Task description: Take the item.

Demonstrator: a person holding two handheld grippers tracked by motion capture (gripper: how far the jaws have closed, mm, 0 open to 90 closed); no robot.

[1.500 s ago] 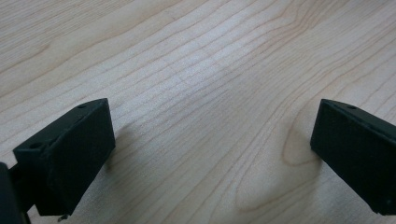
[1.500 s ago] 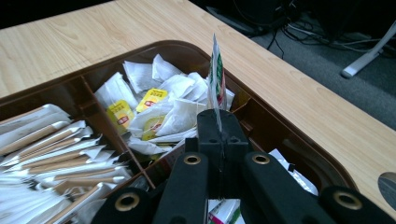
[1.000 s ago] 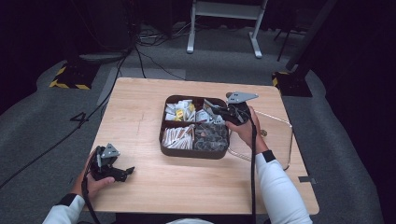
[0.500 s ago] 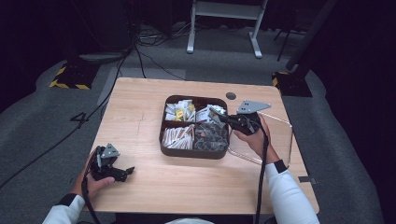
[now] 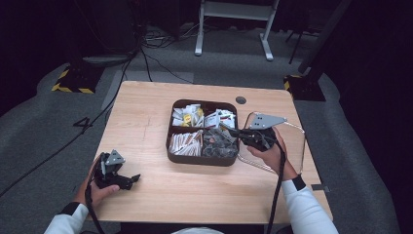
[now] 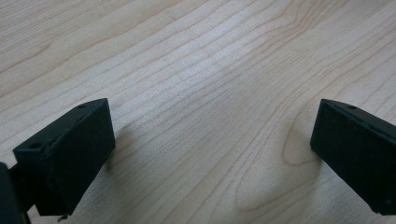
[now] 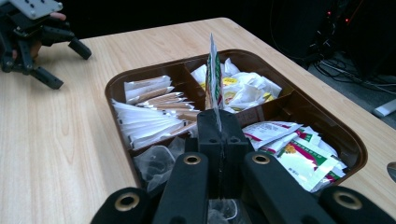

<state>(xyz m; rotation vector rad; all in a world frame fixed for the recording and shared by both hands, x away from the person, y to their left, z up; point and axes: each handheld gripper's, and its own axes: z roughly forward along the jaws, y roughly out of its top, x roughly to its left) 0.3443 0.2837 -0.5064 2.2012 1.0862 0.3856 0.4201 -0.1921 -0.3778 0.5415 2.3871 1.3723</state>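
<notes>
A person's two forearms, in white sleeves with dark cuffs, enter from the bottom edge of the high view. The left hand (image 5: 95, 187) lies low at the near left, holding the left gripper (image 5: 132, 178), which points right and a little away from the person. In the left gripper view, its two black jaws stand wide apart with nothing between them. The right hand (image 5: 269, 153) reaches further forward on the right, holding the right gripper (image 5: 228, 129), which points left. In the right gripper view its jaws are pressed together, apparently pinching something thin edge-on, with the grey three-cornered plate on top.
</notes>
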